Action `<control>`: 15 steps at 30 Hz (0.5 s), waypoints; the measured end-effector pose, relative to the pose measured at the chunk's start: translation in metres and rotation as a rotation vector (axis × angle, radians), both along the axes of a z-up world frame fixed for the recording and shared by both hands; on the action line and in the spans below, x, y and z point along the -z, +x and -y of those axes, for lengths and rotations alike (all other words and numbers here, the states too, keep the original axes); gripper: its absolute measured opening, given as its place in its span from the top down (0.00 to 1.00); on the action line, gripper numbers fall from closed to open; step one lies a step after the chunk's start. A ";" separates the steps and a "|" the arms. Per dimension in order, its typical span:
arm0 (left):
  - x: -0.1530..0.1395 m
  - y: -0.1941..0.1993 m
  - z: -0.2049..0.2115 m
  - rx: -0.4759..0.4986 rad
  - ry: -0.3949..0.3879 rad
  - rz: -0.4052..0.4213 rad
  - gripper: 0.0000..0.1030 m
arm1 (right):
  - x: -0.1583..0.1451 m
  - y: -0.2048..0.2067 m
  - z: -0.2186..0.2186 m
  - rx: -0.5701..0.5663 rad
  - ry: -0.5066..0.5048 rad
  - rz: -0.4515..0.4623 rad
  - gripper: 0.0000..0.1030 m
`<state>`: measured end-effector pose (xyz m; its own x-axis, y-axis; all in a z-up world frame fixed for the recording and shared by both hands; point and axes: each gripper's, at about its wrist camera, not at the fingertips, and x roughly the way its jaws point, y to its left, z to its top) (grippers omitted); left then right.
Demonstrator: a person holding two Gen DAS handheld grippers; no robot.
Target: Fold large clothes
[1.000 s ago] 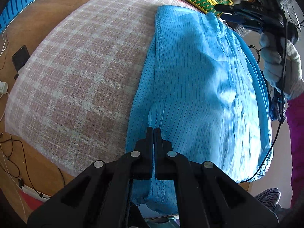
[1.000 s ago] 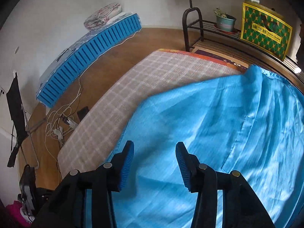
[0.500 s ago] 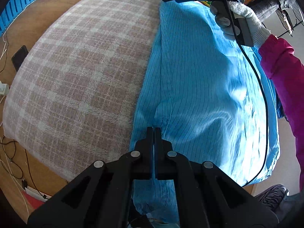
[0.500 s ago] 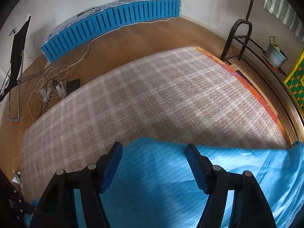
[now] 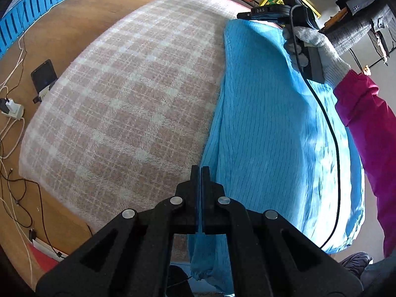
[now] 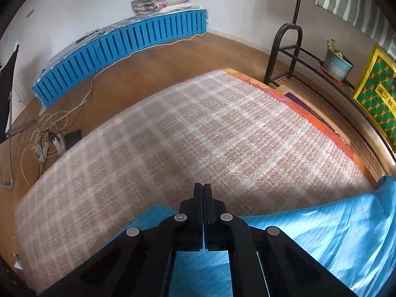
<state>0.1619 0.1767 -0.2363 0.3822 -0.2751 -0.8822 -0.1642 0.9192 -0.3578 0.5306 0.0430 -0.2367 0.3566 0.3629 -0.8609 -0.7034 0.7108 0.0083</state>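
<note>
A large blue pinstriped garment (image 5: 272,128) lies along the right side of a plaid pink-and-white mattress (image 5: 128,104). My left gripper (image 5: 201,170) is shut on the garment's near left edge; cloth hangs down below it. My right gripper (image 6: 203,188) is shut at the garment's (image 6: 321,227) far edge, with blue cloth under its fingers; whether it pinches the cloth is hidden. The right gripper also shows in the left wrist view (image 5: 247,16), held by a gloved hand at the garment's far corner.
Wooden floor surrounds the mattress, with cables, a power strip (image 5: 12,107) and a dark phone (image 5: 44,76) on the left. A blue slatted panel (image 6: 118,49) lies along the wall. A black metal rack (image 6: 309,59) with a plant pot and a yellow-green bag (image 6: 378,94) stands beyond.
My right gripper moved across the garment to its far edge and closed its jaws. My left gripper stayed shut on the near edge and shifted slightly left.
</note>
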 end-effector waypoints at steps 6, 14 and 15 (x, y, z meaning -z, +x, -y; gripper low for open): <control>-0.005 -0.021 -0.016 0.002 -0.071 -0.025 1.00 | -0.023 -0.039 0.034 -0.053 0.030 -0.070 0.61; -0.001 -0.056 -0.012 0.061 -0.149 -0.049 0.83 | -0.055 -0.137 0.121 0.031 0.182 -0.237 0.59; -0.001 -0.060 -0.010 0.070 -0.159 -0.043 0.83 | -0.056 -0.153 0.128 0.035 0.195 -0.255 0.59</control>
